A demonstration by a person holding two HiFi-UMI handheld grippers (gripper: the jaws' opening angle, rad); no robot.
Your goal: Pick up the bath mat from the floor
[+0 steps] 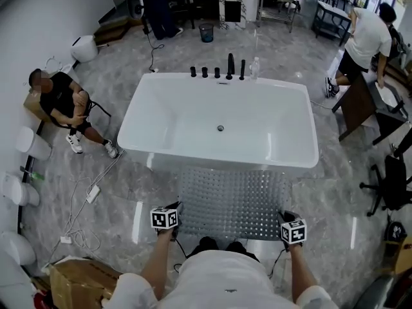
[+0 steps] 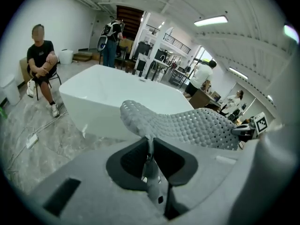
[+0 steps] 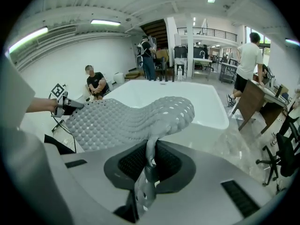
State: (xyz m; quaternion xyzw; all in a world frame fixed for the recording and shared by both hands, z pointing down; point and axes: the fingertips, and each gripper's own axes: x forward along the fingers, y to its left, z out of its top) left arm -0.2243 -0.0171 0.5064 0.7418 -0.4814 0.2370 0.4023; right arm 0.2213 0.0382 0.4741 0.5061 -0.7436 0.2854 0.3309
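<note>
Entry: left gripper and right gripper, each clamped on one near corner of the bath mat. We see the mat slung between them, apparently off the floor, before the bathtub. We judge the pickup nearly complete.

Bright, even indoor light fills all three views. Ceiling tubes burn white overhead. In the head view the glossy floor carries pale streaks of glare. The white tub looks nearly washed out, with only soft shadow under its rim. The mat is sharp there. Both tool views are round fisheye pictures with black corners, and straight lines bow toward the edges. The left tool and right tool sit close to the lens, grey, soft and out of focus.
</note>
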